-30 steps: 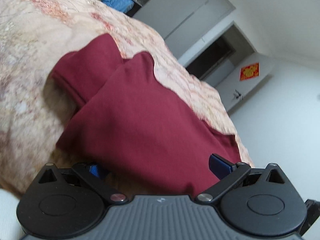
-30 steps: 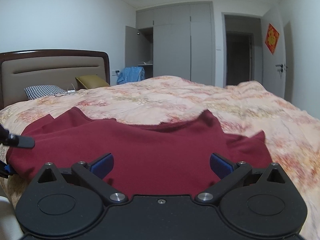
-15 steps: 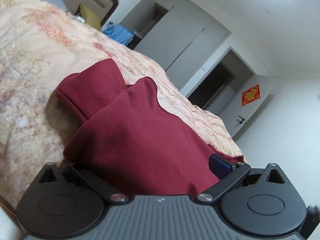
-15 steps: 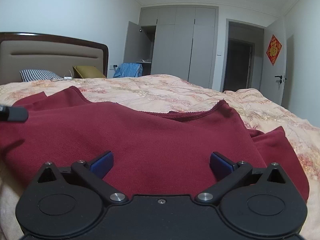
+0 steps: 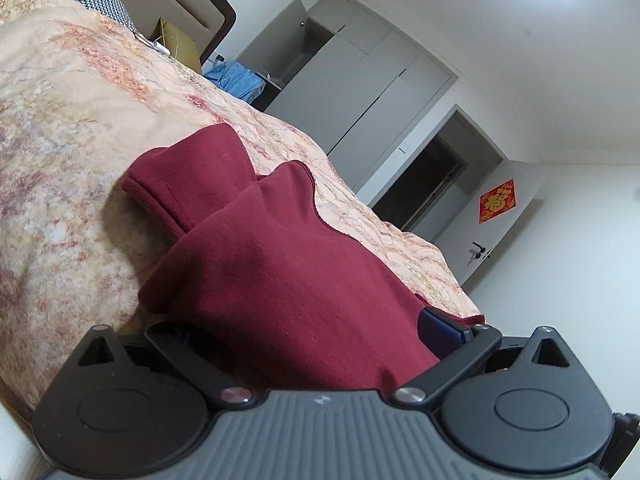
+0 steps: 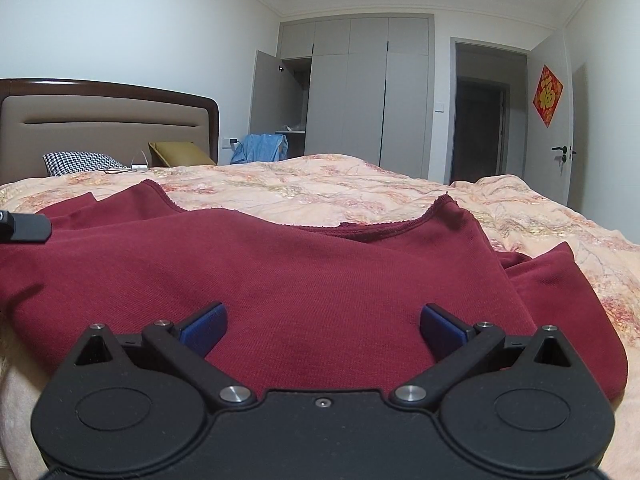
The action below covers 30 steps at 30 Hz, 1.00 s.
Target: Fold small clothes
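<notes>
A dark red shirt lies spread on the floral bedspread, neckline away from me, one sleeve out to the right. It also shows in the left wrist view, with a sleeve folded over at the upper left. My right gripper is open, its blue pads wide apart at the shirt's near hem. My left gripper is open too; the shirt's edge drapes over its left pad, and only the right pad shows. The left gripper's tip shows at the right wrist view's left edge.
The bed has a padded headboard, a checked pillow and an olive cushion. A grey wardrobe, a blue garment, an open doorway and a door with a red decoration stand beyond the bed.
Both cameras have dropped lower and moved closer to the shirt's near edge. The left view has tilted up, showing more of the room. The shirt's near hem now fills more of both views.
</notes>
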Tool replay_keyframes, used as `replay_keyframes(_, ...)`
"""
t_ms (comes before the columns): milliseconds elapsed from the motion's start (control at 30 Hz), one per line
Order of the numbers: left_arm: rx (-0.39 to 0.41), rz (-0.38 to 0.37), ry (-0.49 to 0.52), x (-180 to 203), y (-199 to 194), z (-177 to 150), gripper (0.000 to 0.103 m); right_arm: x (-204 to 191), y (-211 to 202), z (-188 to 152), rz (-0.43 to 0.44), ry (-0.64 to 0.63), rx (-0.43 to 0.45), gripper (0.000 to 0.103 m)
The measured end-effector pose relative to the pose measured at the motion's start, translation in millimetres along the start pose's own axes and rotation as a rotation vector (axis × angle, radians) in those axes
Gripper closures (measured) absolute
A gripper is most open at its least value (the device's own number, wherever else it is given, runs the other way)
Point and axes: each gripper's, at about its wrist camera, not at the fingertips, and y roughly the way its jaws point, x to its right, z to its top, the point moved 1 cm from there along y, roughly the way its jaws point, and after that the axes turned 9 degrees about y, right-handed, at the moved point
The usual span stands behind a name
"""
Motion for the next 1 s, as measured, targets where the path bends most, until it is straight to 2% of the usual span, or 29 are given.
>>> replay_keyframes(67,0.004,-0.009,-0.049,-6.6,1.4,4.5,0.000,0.0,-0.1,0.2,-0.001,-0.001,0.001,0.000)
replay_keyframes(233,0.066,-0.015,-0.283,-35.6,3.1,15.9,0.000,-1.2,-0.8,-0.9,-0.004,-0.003,0.005,0.000)
replay_keyframes(333,0.088,0.024,-0.322,-43.1,8.4,24.4,0.000,-1.1,-0.9,-0.9,-0.004,-0.003,0.005,0.000)
replay_keyframes(433,0.086,0.055,-0.309,-41.6,12.5,26.7,0.004,-1.1,-1.3,-1.2,-0.005,-0.004,0.006,0.000)
replay_keyframes(600,0.077,0.138,-0.304,-41.2,15.3,26.2,0.031,-2.0,-1.9,-1.5,-0.007,-0.005,0.010,0.000)
replay_keyframes(667,0.079,0.155,-0.315,-42.4,17.2,29.8,0.038,-2.0,-1.9,-1.5,-0.007,-0.005,0.010,0.000)
replay_keyframes(767,0.077,0.194,-0.310,-42.1,20.6,34.5,0.056,-2.1,-1.8,-1.6,-0.007,-0.005,0.010,0.000)
replay_keyframes(1000,0.061,0.207,-0.294,-40.8,25.3,37.4,0.071,-1.9,-2.7,-0.2,-0.011,0.003,-0.002,0.000)
